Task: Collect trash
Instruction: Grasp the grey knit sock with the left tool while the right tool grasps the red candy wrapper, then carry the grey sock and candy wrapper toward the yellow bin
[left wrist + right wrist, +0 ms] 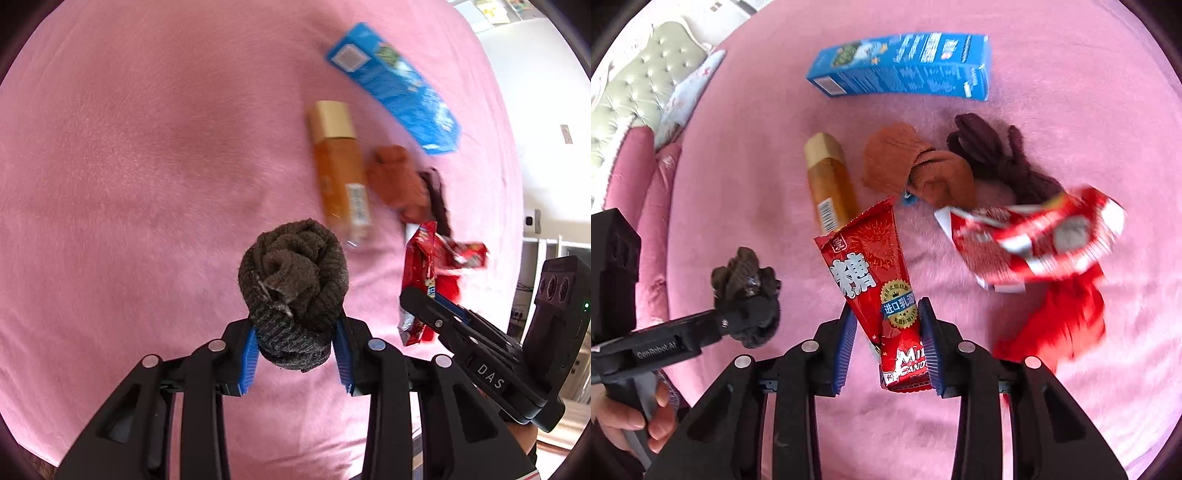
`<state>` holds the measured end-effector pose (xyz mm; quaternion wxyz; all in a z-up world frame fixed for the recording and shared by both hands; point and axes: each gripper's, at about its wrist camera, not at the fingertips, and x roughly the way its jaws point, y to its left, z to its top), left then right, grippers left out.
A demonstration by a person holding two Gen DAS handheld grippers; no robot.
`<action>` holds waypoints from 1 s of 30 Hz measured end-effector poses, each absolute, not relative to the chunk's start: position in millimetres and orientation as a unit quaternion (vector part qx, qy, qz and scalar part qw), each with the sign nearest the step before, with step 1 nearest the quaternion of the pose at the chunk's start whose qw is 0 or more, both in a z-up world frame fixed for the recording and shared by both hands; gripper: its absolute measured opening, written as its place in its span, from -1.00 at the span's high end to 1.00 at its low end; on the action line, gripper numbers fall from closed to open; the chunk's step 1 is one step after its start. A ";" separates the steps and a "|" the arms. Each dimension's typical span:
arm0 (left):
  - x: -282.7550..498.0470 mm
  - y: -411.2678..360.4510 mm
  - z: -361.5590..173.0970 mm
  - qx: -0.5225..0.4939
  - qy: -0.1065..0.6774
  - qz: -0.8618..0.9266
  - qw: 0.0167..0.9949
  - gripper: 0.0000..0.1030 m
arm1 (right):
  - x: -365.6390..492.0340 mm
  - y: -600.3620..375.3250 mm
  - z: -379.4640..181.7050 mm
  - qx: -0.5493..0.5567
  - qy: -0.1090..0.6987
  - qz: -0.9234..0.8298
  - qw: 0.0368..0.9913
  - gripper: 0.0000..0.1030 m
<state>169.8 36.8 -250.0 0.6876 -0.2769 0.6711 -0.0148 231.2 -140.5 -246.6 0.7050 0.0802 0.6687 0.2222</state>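
Both tongs gripping items: left gripper (295, 354) clamping a rolled dark sock (293, 291), right gripper (888, 354) pinching a red candy wrapper (877, 291), both lifted above pink blanket (1052, 74); remaining lying there, blue box (905, 66), amber bottle (831, 184), second red wrapper (1030, 236).

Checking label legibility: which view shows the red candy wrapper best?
Right wrist: the red candy wrapper fills the centre, print sharp, between the right gripper's fingers. Left wrist shows it edge-on and blurred.
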 end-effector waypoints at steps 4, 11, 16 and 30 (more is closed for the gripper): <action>162.4 17.3 -219.1 -0.263 0.666 -0.045 0.696 0.32 | 203.9 -168.0 -215.1 0.107 0.650 0.209 0.723 0.36; 128.7 -43.2 -177.9 -0.206 0.668 -0.112 0.706 0.32 | 136.5 -231.0 -172.1 0.154 0.625 0.153 0.750 0.36; 90.7 -83.7 -151.4 -0.160 0.661 -0.164 0.715 0.32 | 76.8 -283.1 -153.6 0.183 0.602 0.100 0.771 0.36; -16.2 -243.1 -150.5 -0.028 0.685 -0.289 0.668 0.32 | -88.9 -415.2 -158.1 0.289 0.578 -0.032 0.762 0.36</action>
